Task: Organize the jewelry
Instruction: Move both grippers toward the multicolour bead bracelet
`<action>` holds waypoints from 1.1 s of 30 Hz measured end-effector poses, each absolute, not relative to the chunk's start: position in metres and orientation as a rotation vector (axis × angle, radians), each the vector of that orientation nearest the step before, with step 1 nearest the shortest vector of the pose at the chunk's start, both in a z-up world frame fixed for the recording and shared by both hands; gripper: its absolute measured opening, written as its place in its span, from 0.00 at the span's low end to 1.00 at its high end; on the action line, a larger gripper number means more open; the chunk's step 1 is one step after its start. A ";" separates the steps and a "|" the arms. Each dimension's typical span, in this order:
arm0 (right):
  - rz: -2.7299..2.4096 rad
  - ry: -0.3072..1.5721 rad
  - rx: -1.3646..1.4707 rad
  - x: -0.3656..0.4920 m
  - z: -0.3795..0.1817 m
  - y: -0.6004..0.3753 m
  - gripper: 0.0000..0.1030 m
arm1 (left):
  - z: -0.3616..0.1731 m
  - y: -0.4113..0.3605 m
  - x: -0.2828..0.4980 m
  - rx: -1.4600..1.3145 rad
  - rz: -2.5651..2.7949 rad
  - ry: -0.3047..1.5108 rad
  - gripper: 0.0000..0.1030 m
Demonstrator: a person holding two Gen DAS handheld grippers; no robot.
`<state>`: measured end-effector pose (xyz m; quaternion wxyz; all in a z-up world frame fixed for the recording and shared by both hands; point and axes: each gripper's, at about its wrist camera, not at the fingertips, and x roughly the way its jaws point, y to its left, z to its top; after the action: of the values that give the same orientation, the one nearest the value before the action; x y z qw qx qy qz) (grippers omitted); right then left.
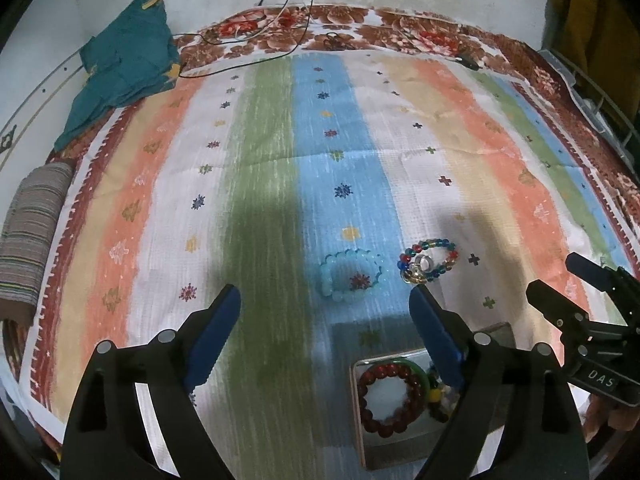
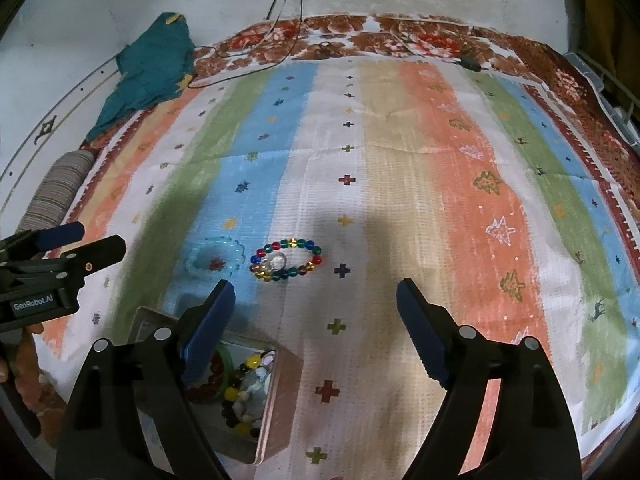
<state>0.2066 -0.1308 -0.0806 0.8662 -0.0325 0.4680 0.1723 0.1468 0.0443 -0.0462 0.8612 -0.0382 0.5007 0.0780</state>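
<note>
A light blue bead bracelet (image 1: 351,278) (image 2: 215,258) lies flat on the striped cloth. Beside it to the right lies a multicoloured bead bracelet (image 1: 430,261) (image 2: 288,260) with a clear ring and a gold piece inside its loop. A small metal box (image 1: 394,438) (image 2: 280,412) holds a dark red bead bracelet (image 1: 390,398), a green bangle and mixed beads. My left gripper (image 1: 324,300) is open and empty, just short of the blue bracelet. My right gripper (image 2: 316,292) is open and empty, near the multicoloured bracelet, with the box under its left finger.
The striped cloth (image 1: 260,160) covers a floral bedspread. A teal garment (image 1: 124,64) and thin cables (image 1: 280,20) lie at the far edge. A rolled striped fabric (image 1: 32,236) sits at the left. A wire rack (image 1: 600,100) stands at the right.
</note>
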 end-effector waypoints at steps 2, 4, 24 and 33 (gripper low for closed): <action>0.361 0.981 -0.075 0.210 -0.082 -0.129 0.81 | -0.048 0.043 0.150 -0.073 0.168 1.056 0.84; 0.357 0.982 -0.079 0.214 -0.082 -0.129 0.81 | -0.051 0.044 0.153 -0.069 0.169 1.065 0.84; 0.347 1.109 -0.060 0.251 -0.118 -0.128 0.81 | -0.105 0.056 0.194 -0.101 0.117 1.223 0.85; 0.355 1.161 -0.061 0.267 -0.136 -0.119 0.81 | -0.127 0.065 0.206 -0.112 0.128 1.271 0.85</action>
<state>0.2672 -0.1195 -0.1361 0.8210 -0.0286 0.5454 0.1666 0.2063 0.0654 -0.1272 0.8013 -0.0521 0.5930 0.0596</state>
